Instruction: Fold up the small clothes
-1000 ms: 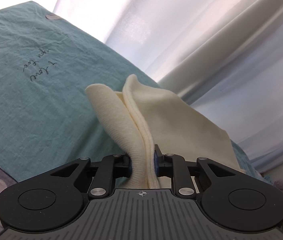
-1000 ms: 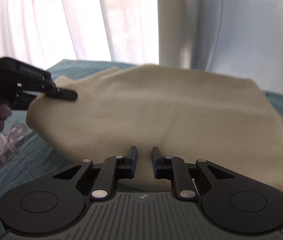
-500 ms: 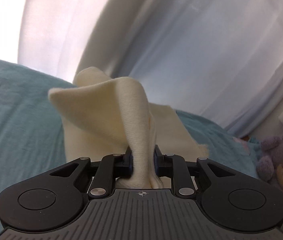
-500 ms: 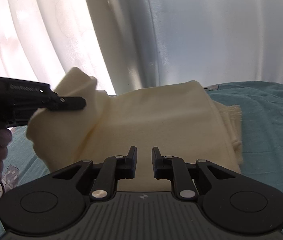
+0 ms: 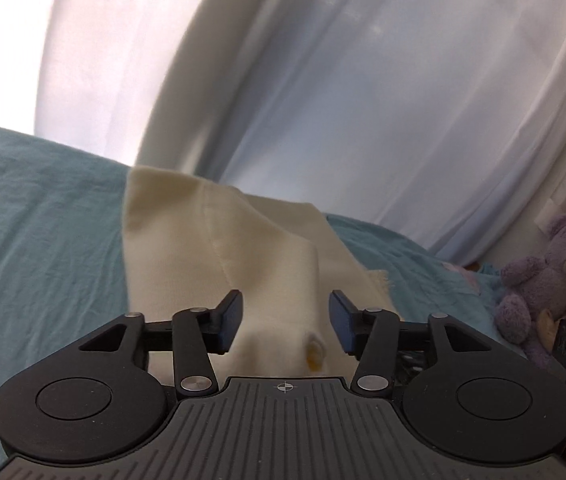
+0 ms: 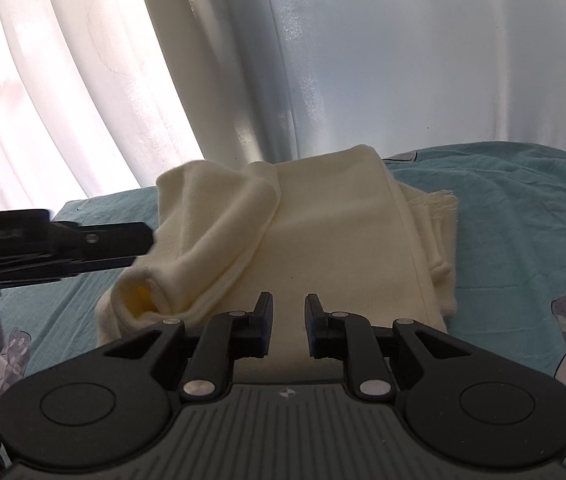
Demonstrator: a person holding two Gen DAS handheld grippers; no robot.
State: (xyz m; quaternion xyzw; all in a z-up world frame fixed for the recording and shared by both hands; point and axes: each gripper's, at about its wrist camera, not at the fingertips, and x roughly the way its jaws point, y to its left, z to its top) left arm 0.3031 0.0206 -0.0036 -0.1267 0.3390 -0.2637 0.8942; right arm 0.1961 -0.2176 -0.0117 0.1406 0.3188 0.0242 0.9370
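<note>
- The cream garment lies partly folded on the teal bed sheet, centre of the right wrist view; a rolled cuff or sleeve end sits at its lower left.
- The left claw is released, its jaws spread either side of a raised fold and gripping nothing (cloth merely stands between them).
- The right claw has its jaws parted by a narrow gap, empty, poised over the near edge.
- Judgement: the rumpled sleeve wants smoothing flat before the next fold.
- Open sheet lies to both sides; curtains hang close behind, and a purple teddy bear sits at the right edge of the left wrist view.
</note>
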